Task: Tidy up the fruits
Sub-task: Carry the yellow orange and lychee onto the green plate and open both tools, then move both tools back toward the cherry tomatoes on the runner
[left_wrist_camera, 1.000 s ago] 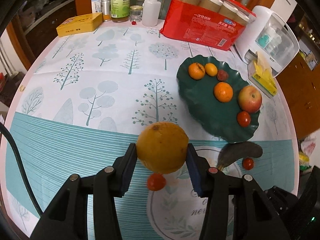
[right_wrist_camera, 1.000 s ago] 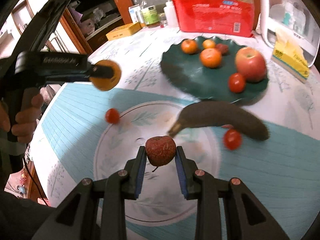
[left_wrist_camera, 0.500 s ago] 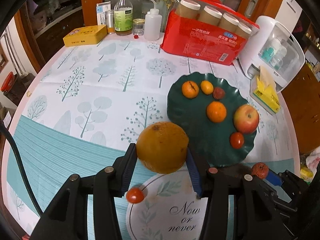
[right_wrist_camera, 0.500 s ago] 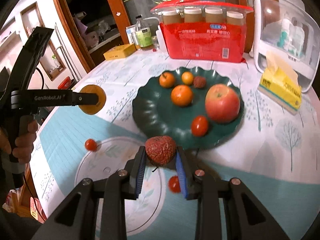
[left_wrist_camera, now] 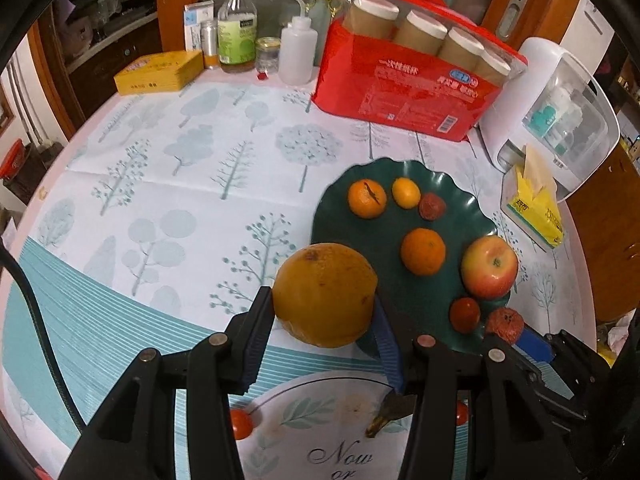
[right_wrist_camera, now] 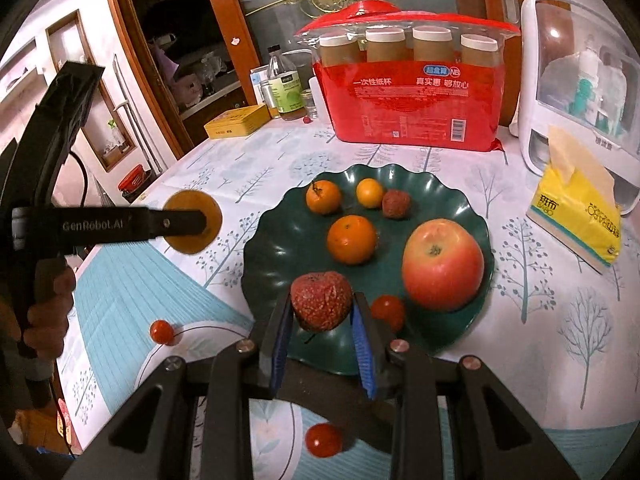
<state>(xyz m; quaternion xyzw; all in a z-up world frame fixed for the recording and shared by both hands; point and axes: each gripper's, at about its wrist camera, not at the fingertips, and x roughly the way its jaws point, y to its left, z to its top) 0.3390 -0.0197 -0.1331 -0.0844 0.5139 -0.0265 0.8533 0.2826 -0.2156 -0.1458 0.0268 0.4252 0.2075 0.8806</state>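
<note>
My left gripper (left_wrist_camera: pixel 324 300) is shut on a large orange (left_wrist_camera: pixel 325 294) and holds it above the table, just left of the dark green plate (left_wrist_camera: pixel 336 208). My right gripper (right_wrist_camera: pixel 320 308) is shut on a rough red lychee (right_wrist_camera: pixel 321 300) over the plate's near edge (right_wrist_camera: pixel 272 240). The plate holds an apple (right_wrist_camera: pixel 442 264), three small oranges, a second lychee (right_wrist_camera: pixel 396 205) and a cherry tomato (right_wrist_camera: pixel 387 312). The left gripper and its orange (right_wrist_camera: pixel 192 222) show at left in the right wrist view. A dark banana tip (left_wrist_camera: pixel 384 420) lies on the table.
Cherry tomatoes lie loose on the tablecloth (right_wrist_camera: pixel 162 331) (right_wrist_camera: pixel 323 440). A red pack of paper cups (right_wrist_camera: pixel 416 92), bottles (right_wrist_camera: pixel 286 88), a yellow tin (right_wrist_camera: pixel 238 122), a white appliance (right_wrist_camera: pixel 580 80) and a yellow tissue pack (right_wrist_camera: pixel 576 216) stand behind and right of the plate.
Both grippers have moved forward toward the green plate with their fruit. The right gripper's lychee now hangs over the plate's near edge. The banana has dropped below both views.
</note>
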